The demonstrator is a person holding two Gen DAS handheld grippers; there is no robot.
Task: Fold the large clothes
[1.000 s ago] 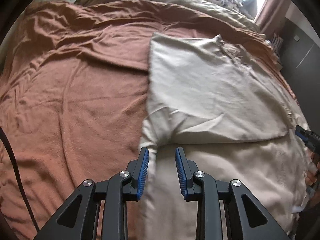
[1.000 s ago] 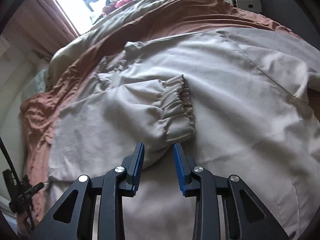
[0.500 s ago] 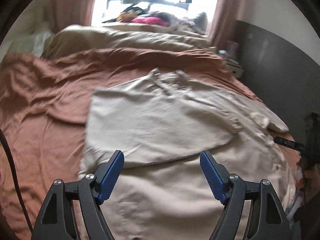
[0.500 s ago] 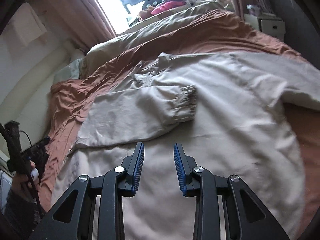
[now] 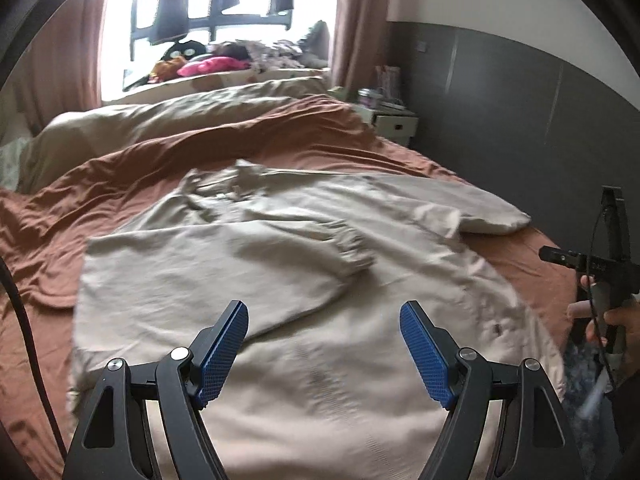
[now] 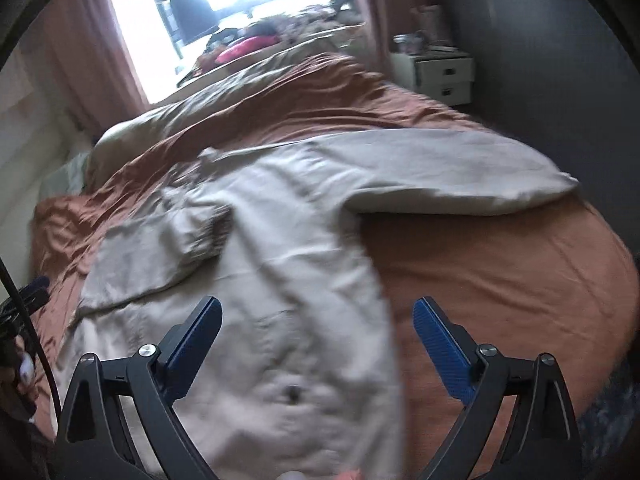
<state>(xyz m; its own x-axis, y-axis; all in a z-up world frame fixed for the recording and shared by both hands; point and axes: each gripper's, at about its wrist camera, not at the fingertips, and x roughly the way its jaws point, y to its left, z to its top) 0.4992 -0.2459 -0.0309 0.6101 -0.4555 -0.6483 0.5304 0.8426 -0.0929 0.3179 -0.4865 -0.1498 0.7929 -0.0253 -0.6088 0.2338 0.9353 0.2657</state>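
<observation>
Beige long-sleeved cloth jacket (image 5: 320, 280) lies spread flat on rust-brown wrinkled bed sheet (image 5: 100, 188), left wrist view; one elastic-cuffed sleeve (image 5: 352, 248) folded across its body, other sleeve (image 5: 472, 208) stretched out toward dark grey wall panel (image 5: 520, 92); left gripper (image 5: 323, 352) hangs above lower jacket, blue-padded jaws spread wide, released, nothing between them, no cloth touched; right gripper's black frame (image 5: 592, 264) at right edge in a hand (image 5: 612, 320); olive-beige duvet (image 5: 160, 120) bunched beyond sheet, bright window (image 5: 216, 20) with pinkish-brown curtains behind.

Right wrist view, blurred: right gripper (image 6: 318, 344) over jacket's lower edge (image 6: 280, 320) and bare sheet (image 6: 500, 280), jaws opening, nothing clamped, pads clear of fabric; outstretched sleeve (image 6: 460, 172) lies across sheet toward white two-drawer nightstand (image 6: 444, 76); folded sleeve cuff (image 6: 200, 236) rests on jacket body at left.
</observation>
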